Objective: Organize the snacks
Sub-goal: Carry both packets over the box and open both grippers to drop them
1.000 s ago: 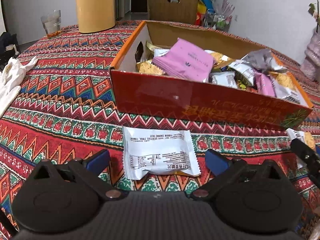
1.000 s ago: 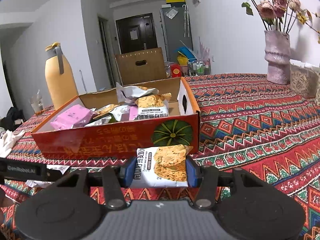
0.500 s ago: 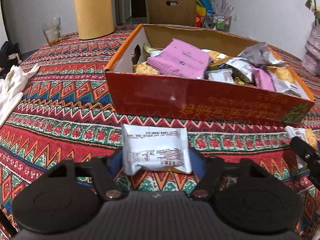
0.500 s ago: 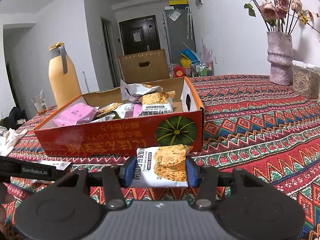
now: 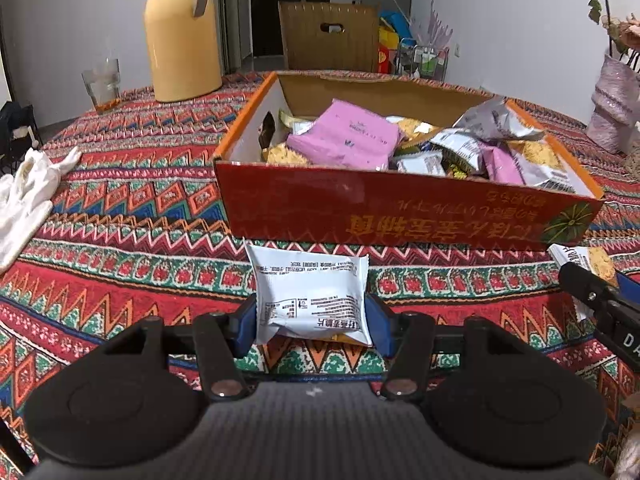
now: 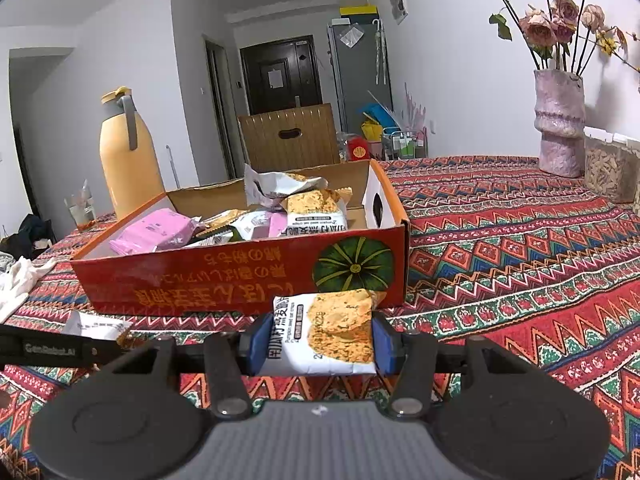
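Red box [image 5: 360,216], pink packet [image 5: 344,140] — zigzag multicoloured tablecloth [image 5: 120,208], yellow jug [image 5: 182,44]

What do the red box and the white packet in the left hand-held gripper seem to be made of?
Red box: likely cardboard, with a brown raw inside and a glossy printed outside that reflects light. White packet: probably thin plastic film, slightly shiny, with crimped ends and soft wrinkles.

Black left gripper [image 5: 312,330], blue fingers [image 5: 245,330], silver screws, ribbed grey body
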`<state>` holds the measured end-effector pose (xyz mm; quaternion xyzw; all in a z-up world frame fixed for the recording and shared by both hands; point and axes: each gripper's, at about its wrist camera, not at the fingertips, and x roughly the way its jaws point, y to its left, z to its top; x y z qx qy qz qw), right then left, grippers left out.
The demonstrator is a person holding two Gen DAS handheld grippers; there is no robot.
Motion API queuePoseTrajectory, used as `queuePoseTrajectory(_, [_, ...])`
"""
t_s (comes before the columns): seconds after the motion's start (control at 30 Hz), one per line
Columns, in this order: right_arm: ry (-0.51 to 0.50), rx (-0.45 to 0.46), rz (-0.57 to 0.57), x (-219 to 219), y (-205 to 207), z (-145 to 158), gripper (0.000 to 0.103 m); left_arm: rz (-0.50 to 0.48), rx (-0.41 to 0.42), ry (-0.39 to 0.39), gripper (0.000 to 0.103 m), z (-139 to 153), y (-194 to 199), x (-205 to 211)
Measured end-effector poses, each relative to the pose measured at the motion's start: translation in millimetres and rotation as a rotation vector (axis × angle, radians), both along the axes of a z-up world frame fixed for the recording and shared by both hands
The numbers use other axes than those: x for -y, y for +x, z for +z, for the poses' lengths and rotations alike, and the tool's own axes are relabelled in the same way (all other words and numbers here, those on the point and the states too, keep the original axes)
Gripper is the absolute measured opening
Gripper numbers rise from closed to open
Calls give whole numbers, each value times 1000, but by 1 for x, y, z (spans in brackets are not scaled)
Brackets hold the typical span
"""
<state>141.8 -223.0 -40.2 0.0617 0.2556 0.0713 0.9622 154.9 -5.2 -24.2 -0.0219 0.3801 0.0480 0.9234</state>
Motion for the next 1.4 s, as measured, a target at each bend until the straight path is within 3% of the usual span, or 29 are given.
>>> queuePoseTrajectory(0.6, [8,102,8,-4,2,38,51,-34,177,12,56,56,-8,7])
queuePoseTrajectory(0.93, [-1,177,13,-14,33,70,51,-31,247,10,56,81,21,8])
queuePoseTrajectory(1.4, [-11,223,12,-29,92,85,51,0,304,-7,56,92,76,5])
